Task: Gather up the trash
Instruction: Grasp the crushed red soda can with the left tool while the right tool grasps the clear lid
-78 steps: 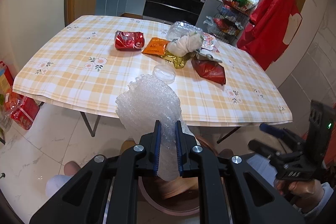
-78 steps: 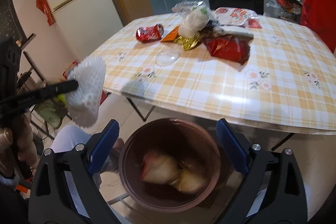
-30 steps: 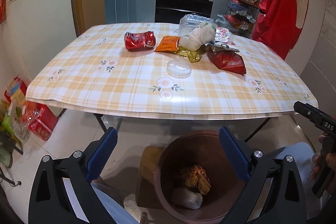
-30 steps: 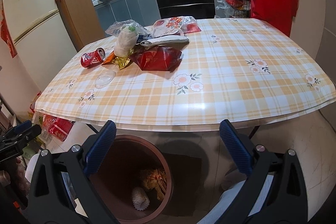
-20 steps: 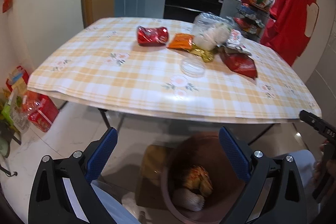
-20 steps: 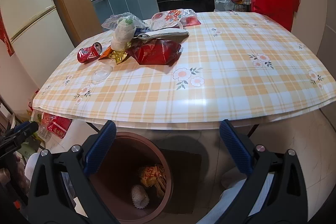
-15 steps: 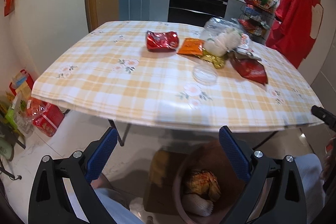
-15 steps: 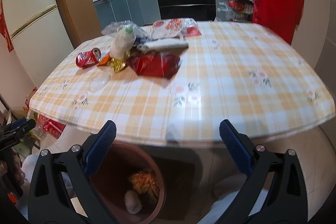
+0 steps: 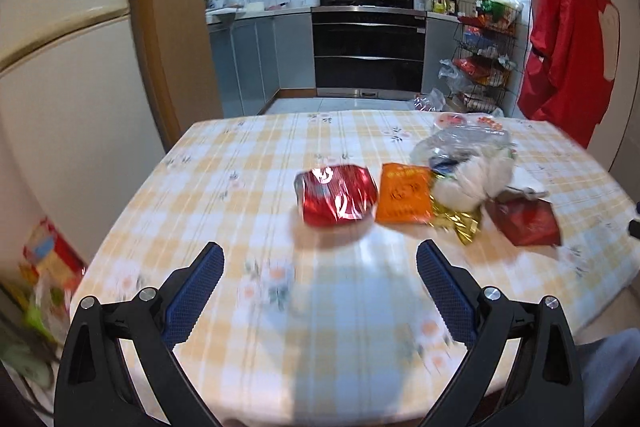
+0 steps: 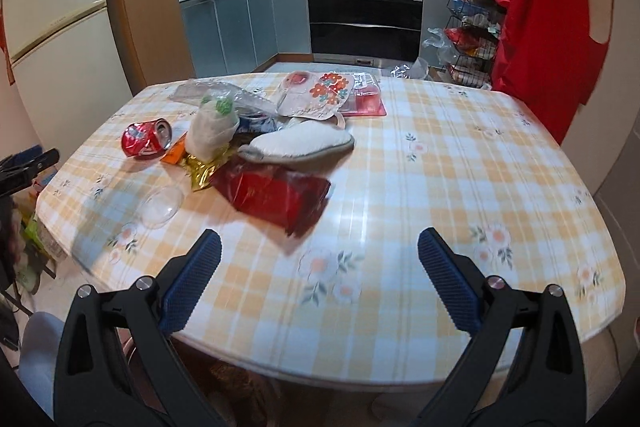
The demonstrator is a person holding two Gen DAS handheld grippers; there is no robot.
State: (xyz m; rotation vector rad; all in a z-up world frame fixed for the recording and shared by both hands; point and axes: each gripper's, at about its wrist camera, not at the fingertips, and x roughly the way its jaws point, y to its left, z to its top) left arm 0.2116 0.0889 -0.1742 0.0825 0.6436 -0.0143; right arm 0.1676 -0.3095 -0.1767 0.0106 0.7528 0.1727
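My left gripper (image 9: 320, 263) hovers open and empty over the near edge of the checkered table (image 9: 224, 195). A crushed red can (image 9: 336, 201) lies just ahead of it, with an orange packet (image 9: 404, 199), a gold wrapper (image 9: 460, 223), a white bundle in clear plastic (image 9: 472, 175) and a dark red packet (image 9: 524, 223) to its right. My right gripper (image 10: 320, 255) is also open and empty, with the dark red packet (image 10: 276, 197) ahead and a clear lid (image 10: 162, 207) to the left. The can (image 10: 146, 139) sits far left.
A white slipper-shaped item (image 10: 300, 145) and a flowered tray (image 10: 320, 93) lie behind the pile. The other gripper (image 10: 28, 163) shows at the left edge. A fridge (image 9: 60, 75), an oven (image 9: 368, 51), a wire rack (image 9: 484, 59) and a red garment (image 9: 568, 39) surround the table.
The left gripper let the bubble wrap go into the brown bin and opened. Both grippers then rose from over the bin to above the table, closer to the trash pile.
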